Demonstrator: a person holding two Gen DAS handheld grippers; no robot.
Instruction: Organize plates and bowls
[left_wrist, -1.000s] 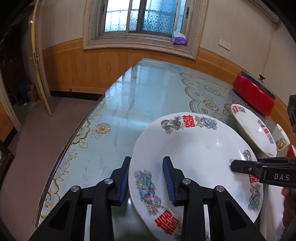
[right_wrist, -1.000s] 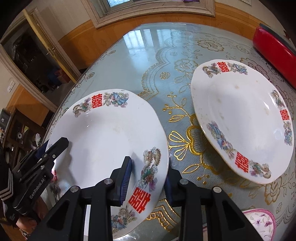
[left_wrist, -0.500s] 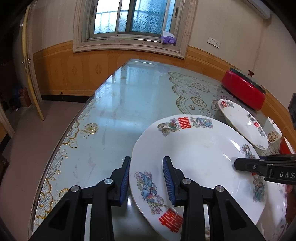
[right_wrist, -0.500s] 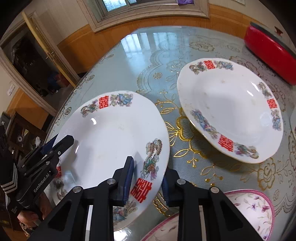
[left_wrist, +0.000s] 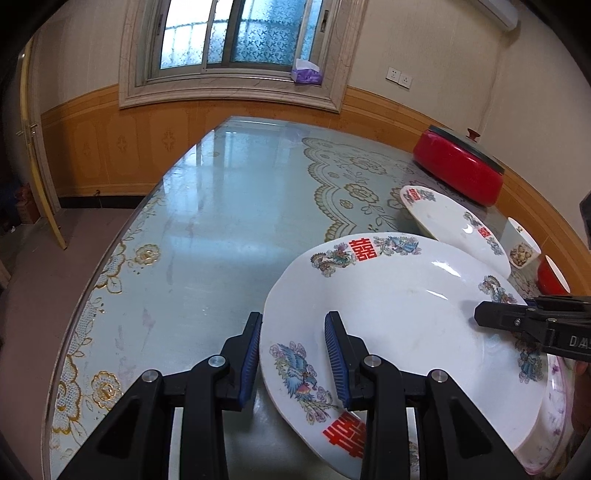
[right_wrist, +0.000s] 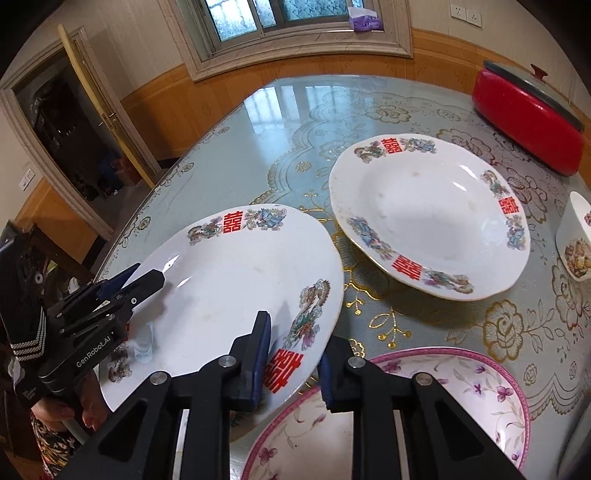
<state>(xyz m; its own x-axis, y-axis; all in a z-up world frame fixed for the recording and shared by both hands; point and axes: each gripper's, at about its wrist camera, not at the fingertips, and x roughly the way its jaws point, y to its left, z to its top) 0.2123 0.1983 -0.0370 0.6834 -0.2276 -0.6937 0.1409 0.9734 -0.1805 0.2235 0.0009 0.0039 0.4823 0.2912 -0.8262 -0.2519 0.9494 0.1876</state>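
Note:
A white plate (left_wrist: 406, 314) (right_wrist: 229, 291) with red characters and bird motifs hangs tilted between both grippers. My left gripper (left_wrist: 293, 358) is shut on its left rim, one pad inside the plate and one under the rim; in the right wrist view the left gripper (right_wrist: 122, 284) shows at the plate's far side. My right gripper (right_wrist: 293, 360) has the opposite rim between its pads, jaws closing on it; its fingertips (left_wrist: 484, 317) reach in from the right. Part of the held plate hangs over a pink-rimmed floral plate (right_wrist: 424, 406) (left_wrist: 554, 406). A matching white plate (right_wrist: 428, 214) (left_wrist: 450, 221) lies on the table.
The glass-topped table (left_wrist: 221, 221) has a lace-pattern cloth. A red lidded pot (right_wrist: 528, 110) (left_wrist: 458, 170) stands at the back right. A small white bowl (right_wrist: 576, 240) and a red bowl (left_wrist: 550, 275) sit at the right. The table's edge curves along the left, floor beyond.
The held plate has moved toward the right and near side. The pink-rimmed plate has come into the right wrist view beneath it. The right jaws have narrowed on the rim.

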